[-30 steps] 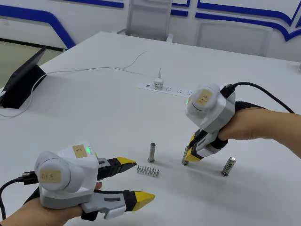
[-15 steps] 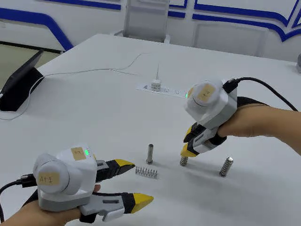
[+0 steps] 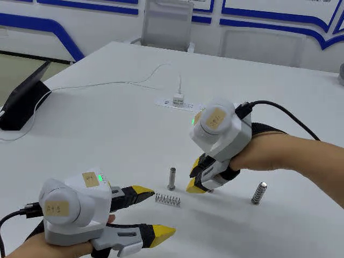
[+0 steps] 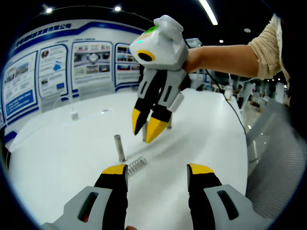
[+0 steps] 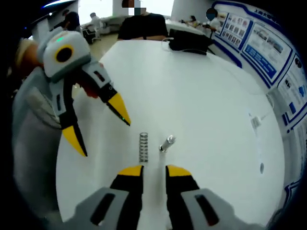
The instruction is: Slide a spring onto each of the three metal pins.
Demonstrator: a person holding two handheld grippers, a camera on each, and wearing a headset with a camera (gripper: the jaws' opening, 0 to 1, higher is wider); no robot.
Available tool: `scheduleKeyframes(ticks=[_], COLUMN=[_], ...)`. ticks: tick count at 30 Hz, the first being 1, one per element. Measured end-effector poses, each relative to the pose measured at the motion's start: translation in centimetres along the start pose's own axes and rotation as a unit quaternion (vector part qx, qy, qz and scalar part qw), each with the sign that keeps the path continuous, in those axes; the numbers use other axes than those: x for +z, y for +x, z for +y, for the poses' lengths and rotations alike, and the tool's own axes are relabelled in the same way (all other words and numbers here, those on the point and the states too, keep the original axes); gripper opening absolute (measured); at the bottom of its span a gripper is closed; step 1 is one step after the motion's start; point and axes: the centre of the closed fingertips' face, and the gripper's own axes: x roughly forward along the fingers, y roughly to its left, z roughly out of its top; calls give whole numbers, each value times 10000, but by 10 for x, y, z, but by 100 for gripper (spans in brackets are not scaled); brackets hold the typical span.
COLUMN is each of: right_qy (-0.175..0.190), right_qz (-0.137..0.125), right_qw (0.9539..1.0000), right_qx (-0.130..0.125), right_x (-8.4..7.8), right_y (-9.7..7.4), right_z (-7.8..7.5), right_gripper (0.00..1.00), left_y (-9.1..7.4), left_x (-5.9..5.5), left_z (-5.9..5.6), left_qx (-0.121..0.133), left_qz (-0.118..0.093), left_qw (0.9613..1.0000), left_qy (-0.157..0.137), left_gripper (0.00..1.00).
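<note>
A bare metal pin (image 3: 172,178) stands upright on the white table (image 3: 107,129). A loose spring (image 3: 167,200) lies flat just in front of it. Farther right, another pin (image 3: 259,192) wears a spring. My right gripper (image 3: 195,186) hovers just right of the bare pin, its jaws narrowly open and holding nothing; it hides the spot behind it. My left gripper (image 3: 156,210) rests low at the near left, open wide and empty, pointing at the loose spring. The right gripper view looks down past my right gripper (image 5: 154,171) at the spring (image 5: 143,146) and the pin (image 5: 166,143).
A white power strip (image 3: 177,101) with a plug and a thin cable lies at mid-table. A black screen (image 3: 21,97) leans at the left edge. A chair (image 3: 166,24) stands beyond the far edge.
My right gripper let go of the spring it held over the middle pin and moved left toward the bare pin. My left gripper stayed put.
</note>
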Motion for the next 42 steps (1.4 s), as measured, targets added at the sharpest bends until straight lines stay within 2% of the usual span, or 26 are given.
scheduleKeyframes(ticks=[6, 15, 31, 42], right_qy=[36, 17, -173, -154], right_qz=[26, 7, 242, 274], right_qw=[9999, 9997, 9988, 9986], right_qx=[131, 236, 376, 423], right_x=[-2, 4, -2, -4], right_y=[12, 25, 46, 41], right_z=[9, 13, 19, 22], right_gripper=[18, 16, 13, 12], left_y=[0, 0, 0, -1], left_x=[-1, -2, -3, -4], left_z=[0, 2, 4, 6], left_qx=[-7, 16, 75, 116], left_qz=[11, -1, 16, 44], left_qw=[10000, 10000, 10000, 9999], left_qy=[-2, -22, -53, -34], left_gripper=[51, 50, 50, 49])
